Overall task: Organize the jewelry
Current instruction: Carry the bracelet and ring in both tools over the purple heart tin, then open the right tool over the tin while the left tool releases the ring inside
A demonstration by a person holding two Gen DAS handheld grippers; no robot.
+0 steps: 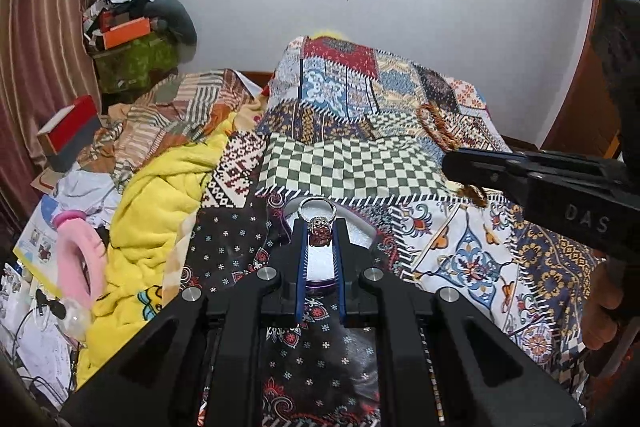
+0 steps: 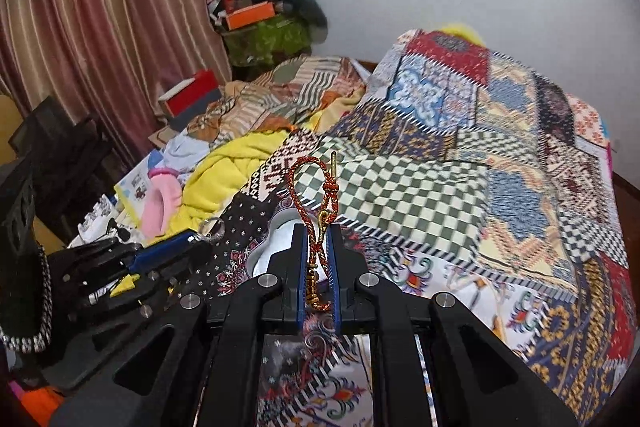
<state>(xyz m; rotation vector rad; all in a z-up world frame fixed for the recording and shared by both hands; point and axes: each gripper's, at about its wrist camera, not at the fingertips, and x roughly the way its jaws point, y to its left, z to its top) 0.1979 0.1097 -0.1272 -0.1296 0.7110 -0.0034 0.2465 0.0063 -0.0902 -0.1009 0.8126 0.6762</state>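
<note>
Both pieces are lifted, neither stowed yet, so by my read the job is abt mid-way: pickup done, placing left.

Left hand-held gripper (image 1: pixel 320 227) is closed narrow on a ring (image 1: pixel 318 217), pinched at the stone end w/ the band standing up above the fingertips. Right hand-held gripper (image 2: pixel 318 247) is clamped on a braided cord bracelet (image 2: pixel 316 195); its loop rises above the tips toward 12 o'clock, tail hanging back between the pads.

Under both tips, at 12 o'clock just past the fingers, sits a pale dish or open case (image 1: pixel 360 231) on the bed's patchwork quilt (image 1: pixel 360 131). Prob the drop spot, but can't tell its full shape or whether anything is inside.

Materials: ring is thin silvery metal, round band, chunky dark-red stone in an openwork setting. Bracelet is twisted red/gold cord, knotted, w/ a small brass-coloured clasp and a stiff pin end. Quilt is soft printed cotton, rumpled, w/ a fluffy yellow blanket (image 1: pixel 160 211) at 9 o'clock.
</note>
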